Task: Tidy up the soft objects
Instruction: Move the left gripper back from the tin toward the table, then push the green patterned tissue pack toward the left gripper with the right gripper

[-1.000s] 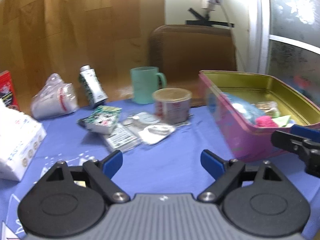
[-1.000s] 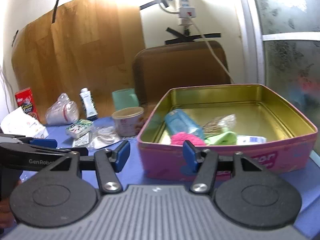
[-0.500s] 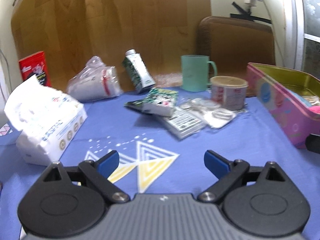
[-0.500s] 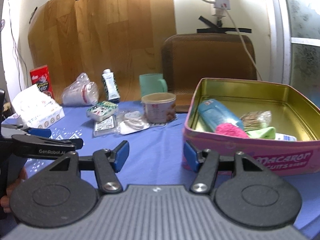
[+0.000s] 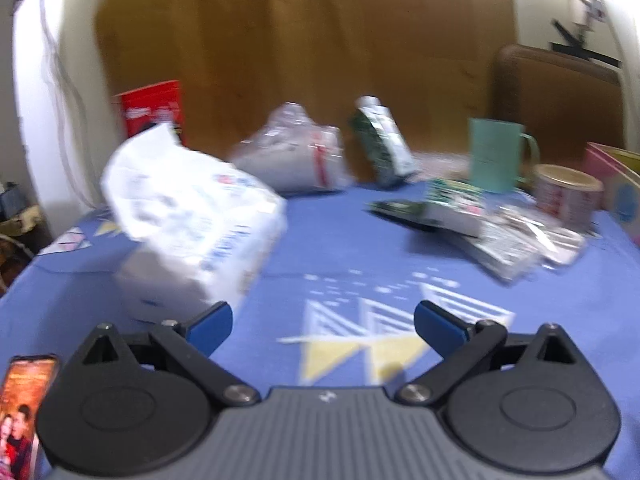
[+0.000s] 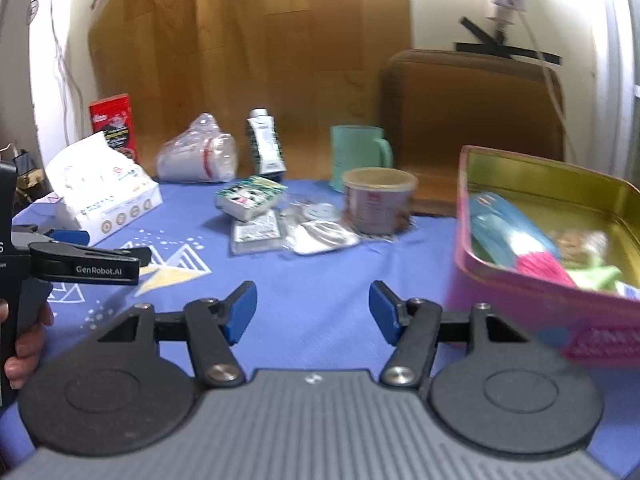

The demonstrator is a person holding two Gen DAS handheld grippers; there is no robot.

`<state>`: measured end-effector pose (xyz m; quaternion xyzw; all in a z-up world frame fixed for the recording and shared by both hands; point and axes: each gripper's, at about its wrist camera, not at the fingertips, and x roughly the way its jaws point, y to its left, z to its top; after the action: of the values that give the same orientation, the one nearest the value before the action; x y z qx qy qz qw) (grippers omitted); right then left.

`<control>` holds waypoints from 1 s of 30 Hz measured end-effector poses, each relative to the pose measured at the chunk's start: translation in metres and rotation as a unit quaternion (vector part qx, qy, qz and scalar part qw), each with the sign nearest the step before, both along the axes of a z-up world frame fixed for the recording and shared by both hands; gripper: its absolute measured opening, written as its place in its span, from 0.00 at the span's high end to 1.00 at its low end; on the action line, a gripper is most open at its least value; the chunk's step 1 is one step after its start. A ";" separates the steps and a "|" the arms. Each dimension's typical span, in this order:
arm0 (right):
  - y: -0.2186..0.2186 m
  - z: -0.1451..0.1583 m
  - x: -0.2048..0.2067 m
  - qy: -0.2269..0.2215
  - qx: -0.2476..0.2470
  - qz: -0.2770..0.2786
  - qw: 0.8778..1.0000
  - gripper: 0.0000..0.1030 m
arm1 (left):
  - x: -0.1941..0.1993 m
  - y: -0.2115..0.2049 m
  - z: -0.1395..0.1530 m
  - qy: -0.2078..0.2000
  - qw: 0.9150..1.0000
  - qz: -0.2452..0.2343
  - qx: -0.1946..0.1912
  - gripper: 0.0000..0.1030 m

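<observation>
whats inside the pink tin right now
In the pink tin lie a light blue packet, a pink fluffy thing, a green cloth and a speckled clear bag. The near wall hides whatever lies low behind it, and the tin's right end is out of frame.

My right gripper is opening over bare blue tabletop, nothing between its fingers. At three o'clock sits the pink tin with soft items inside. At nine o'clock I see the left gripper, near the white tissue pack.
</observation>
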<state>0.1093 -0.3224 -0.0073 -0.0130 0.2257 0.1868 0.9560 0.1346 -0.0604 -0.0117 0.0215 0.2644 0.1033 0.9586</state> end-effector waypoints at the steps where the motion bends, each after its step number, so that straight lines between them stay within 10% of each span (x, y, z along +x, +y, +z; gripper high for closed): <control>1: 0.004 0.001 0.003 -0.001 0.000 0.005 1.000 0.34 | 0.000 0.005 0.000 -0.003 1.000 0.006 -0.006 0.01; 11: 0.061 0.018 0.086 -0.012 0.017 0.022 1.000 0.28 | -0.019 0.027 0.005 -0.070 0.995 0.007 -0.070 0.01; 24: 0.120 -0.008 0.179 0.087 0.009 -0.020 0.996 0.15 | -0.023 0.031 0.007 -0.090 0.992 0.020 -0.082 0.00; 30: 0.121 -0.007 0.164 0.043 -0.027 0.007 0.999 0.44 | -0.023 0.032 0.006 -0.089 0.992 0.023 -0.086 0.00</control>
<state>0.2730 -0.2017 -0.0140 -0.0327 0.2711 0.1876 0.9435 0.1120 -0.0281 -0.0059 -0.0766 0.1863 0.1037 0.9740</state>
